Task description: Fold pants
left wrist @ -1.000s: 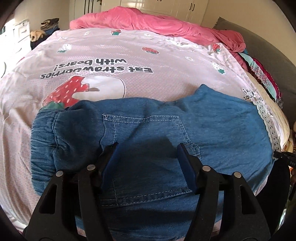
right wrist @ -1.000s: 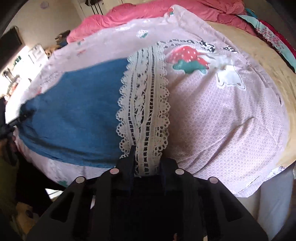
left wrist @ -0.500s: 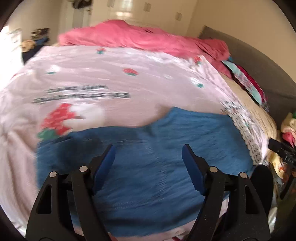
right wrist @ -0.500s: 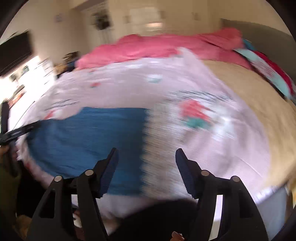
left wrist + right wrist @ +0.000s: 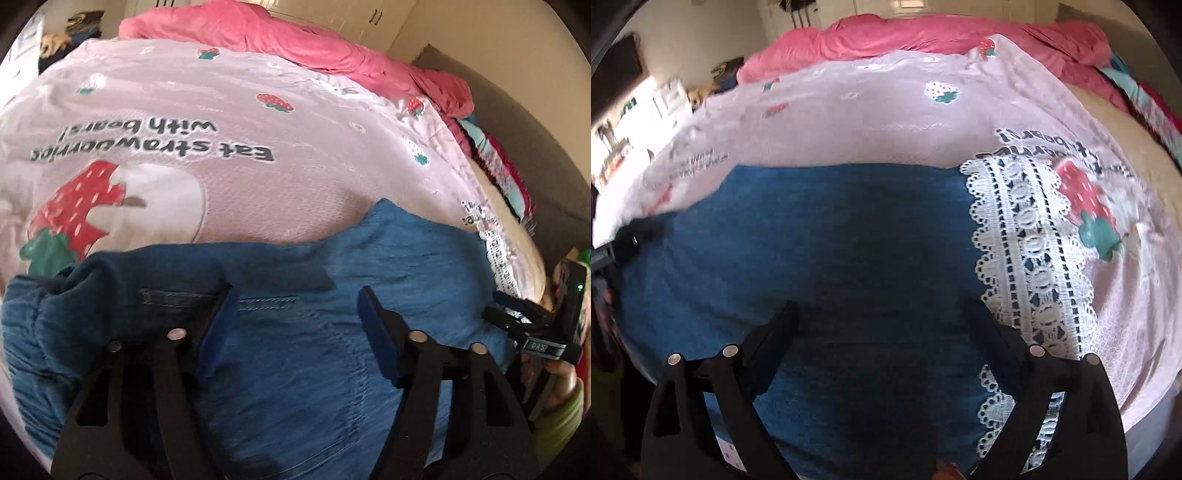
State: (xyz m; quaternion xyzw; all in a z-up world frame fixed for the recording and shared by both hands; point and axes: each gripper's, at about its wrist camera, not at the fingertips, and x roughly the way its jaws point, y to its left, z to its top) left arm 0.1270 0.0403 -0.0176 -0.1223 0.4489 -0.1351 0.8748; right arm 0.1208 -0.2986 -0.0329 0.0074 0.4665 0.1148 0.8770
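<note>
Pants (image 5: 369, 332) lay flat on the pink quilt (image 5: 258, 110), lace hem (image 5: 1030, 251) to the right. My left claw (image 5: 295, 317) and right claw (image 5: 886, 332) both hung released over the denim, gripping nothing.

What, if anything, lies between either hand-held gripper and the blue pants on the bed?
Nothing visible. The left hand-held gripper hangs open directly over the pants, and the right hand-held gripper hangs open over them beside the lace trim.
</note>
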